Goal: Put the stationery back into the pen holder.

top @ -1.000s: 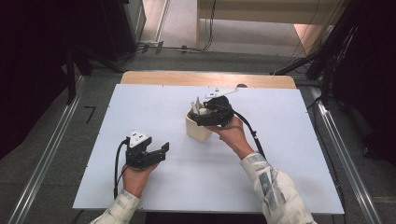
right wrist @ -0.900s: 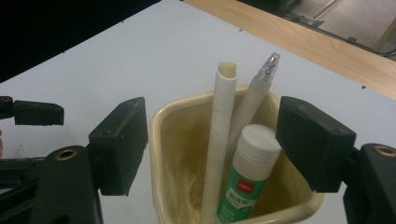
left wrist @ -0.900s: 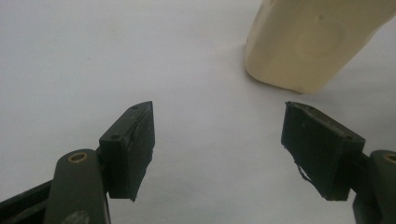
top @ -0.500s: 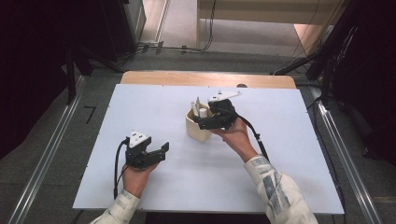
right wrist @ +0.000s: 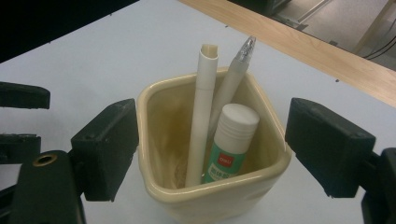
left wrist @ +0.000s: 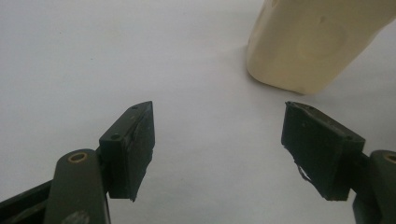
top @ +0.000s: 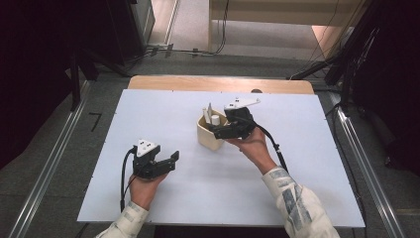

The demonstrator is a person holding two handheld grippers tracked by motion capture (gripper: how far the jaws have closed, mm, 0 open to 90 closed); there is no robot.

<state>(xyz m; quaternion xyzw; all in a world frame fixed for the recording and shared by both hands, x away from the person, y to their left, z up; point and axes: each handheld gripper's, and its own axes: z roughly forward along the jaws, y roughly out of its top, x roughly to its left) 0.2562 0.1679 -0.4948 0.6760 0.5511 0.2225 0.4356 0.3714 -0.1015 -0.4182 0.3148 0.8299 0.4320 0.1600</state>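
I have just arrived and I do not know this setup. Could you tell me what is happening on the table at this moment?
A person holds a gripper in each hand over a white table. The right gripper is open, with its fingers on either side of a cream ceramic cup but not closed on it. The cup holds two white pens and a glue stick. The left gripper, also open and holding nothing, is nearer the person, pointing toward the cup.

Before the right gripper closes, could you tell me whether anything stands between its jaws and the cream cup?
Nothing visible does. The right gripper is open, one jaw on each side of the cream cup, with only gaps between them. The two pens and the glue stick stand inside the cup.
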